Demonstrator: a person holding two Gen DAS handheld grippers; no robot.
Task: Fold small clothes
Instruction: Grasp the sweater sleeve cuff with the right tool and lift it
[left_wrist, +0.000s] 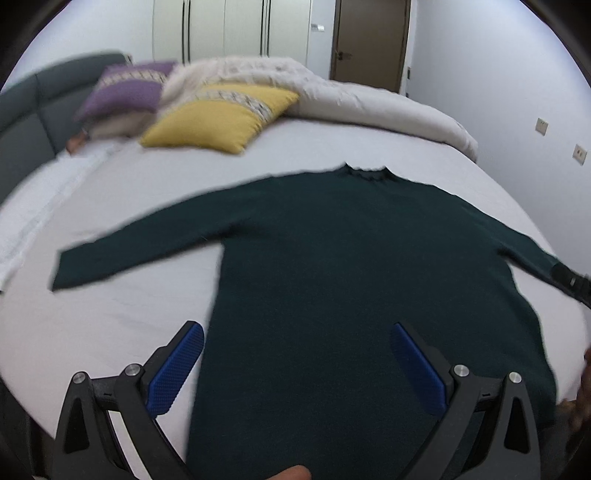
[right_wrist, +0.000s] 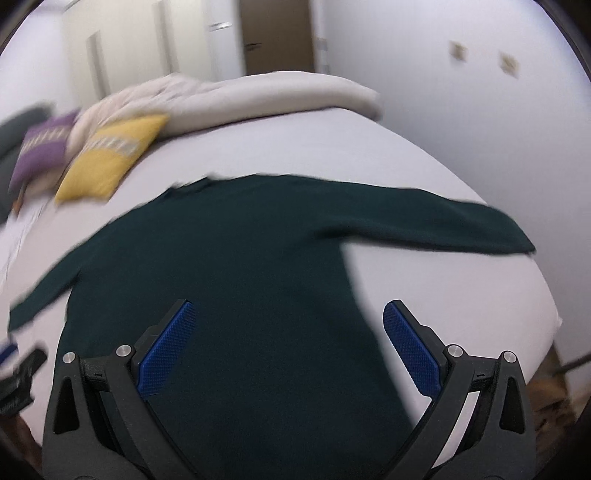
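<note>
A dark green long-sleeved sweater (left_wrist: 332, 258) lies flat on the white bed (left_wrist: 129, 302), collar away from me, both sleeves spread out sideways. It also shows in the right wrist view (right_wrist: 240, 258). My left gripper (left_wrist: 297, 332) is open and empty above the sweater's lower left edge. My right gripper (right_wrist: 286, 314) is open and empty above the sweater's lower right part. The right gripper's tip (left_wrist: 570, 282) shows at the right sleeve's end in the left wrist view. The left gripper's tip (right_wrist: 22, 369) shows at the left edge of the right wrist view.
A yellow pillow (left_wrist: 221, 118), a purple pillow (left_wrist: 125, 90) and a bunched cream duvet (left_wrist: 332, 92) lie at the far side of the bed. A grey headboard (left_wrist: 22, 122) is at the left. The bed's right edge (right_wrist: 546, 314) drops to the floor.
</note>
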